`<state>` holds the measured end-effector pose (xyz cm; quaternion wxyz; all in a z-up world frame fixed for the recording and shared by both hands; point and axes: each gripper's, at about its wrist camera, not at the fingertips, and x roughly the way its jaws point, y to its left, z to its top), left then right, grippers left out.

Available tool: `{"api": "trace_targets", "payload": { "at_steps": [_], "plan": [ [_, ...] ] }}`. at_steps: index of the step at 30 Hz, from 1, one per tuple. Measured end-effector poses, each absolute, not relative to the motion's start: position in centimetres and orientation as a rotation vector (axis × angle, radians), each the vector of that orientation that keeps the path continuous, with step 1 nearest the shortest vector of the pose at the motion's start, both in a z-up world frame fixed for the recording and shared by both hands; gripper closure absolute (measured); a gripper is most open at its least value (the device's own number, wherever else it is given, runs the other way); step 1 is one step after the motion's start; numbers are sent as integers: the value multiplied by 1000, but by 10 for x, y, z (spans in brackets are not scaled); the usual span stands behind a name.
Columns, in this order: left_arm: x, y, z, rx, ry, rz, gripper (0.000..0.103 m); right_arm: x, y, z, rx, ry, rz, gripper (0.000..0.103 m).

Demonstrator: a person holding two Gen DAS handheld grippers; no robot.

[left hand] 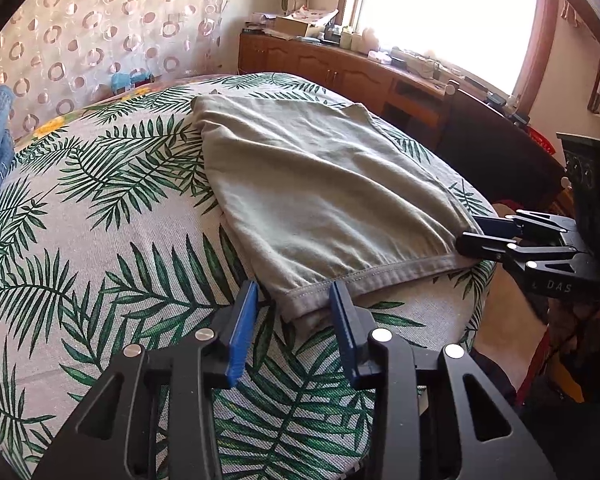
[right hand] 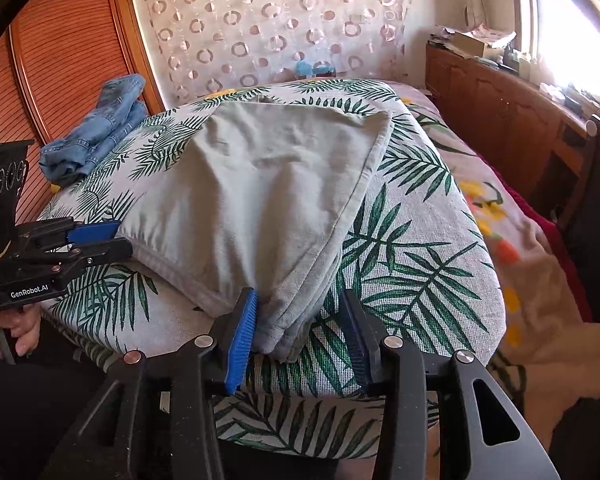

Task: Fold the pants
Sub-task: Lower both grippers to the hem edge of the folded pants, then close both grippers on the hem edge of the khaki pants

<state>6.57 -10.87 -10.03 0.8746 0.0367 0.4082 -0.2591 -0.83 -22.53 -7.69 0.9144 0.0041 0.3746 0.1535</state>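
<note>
your left gripper (left hand: pixel 296 304) and right gripper (right hand: pixel 300 316) both stood apart around the grey pants' (left hand: pixel 320 184) corners; only the right view showed your jeans (right hand: pixel 100 128) fully.

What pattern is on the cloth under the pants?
Green palm-leaf print on the pale grey cloth, clearest in the left wrist view.

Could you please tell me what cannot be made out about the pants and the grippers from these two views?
- Grey pants: the underside and the number of folded layers are hidden by the top layer in both views.
- Right gripper: in the left wrist view its pads are seen edge-on, too small to judge.
- Left gripper: in the right wrist view its body is cut off by the frame edge.
- Jeans: mostly cut off in the left wrist view.
</note>
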Motion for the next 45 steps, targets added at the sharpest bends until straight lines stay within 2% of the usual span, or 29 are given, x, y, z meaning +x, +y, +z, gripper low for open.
{"api": "trace_targets", "payload": {
  "at_steps": [8, 16, 19, 23, 26, 32, 40, 45],
  "plan": [
    [62, -109, -64, 78, 765, -536, 65, -10, -226, -80, -18, 757, 337, 60],
    [73, -116, -81, 114, 835, -494, 65, -12, -229, -80, -14, 752, 339, 61],
    [75, -114, -90, 108, 870, -480, 65, -11, -230, -80, -7, 754, 352, 66],
    [77, -110, -96, 84, 891, -472, 61, -11, -228, -79, 1, 765, 391, 80],
    [76, -108, -98, 69, 892, -464, 54, -10, -228, -80, 4, 766, 400, 82],
    [70, -108, -99, 60, 881, -472, 54, -9, -225, -81, 17, 763, 406, 86],
    [64, -109, -100, 27, 880, -511, 73, -10, -226, -83, 52, 761, 404, 86],
    [63, -109, -96, 8, 869, -540, 92, -11, -225, -83, 60, 758, 405, 86]
  ]
}}
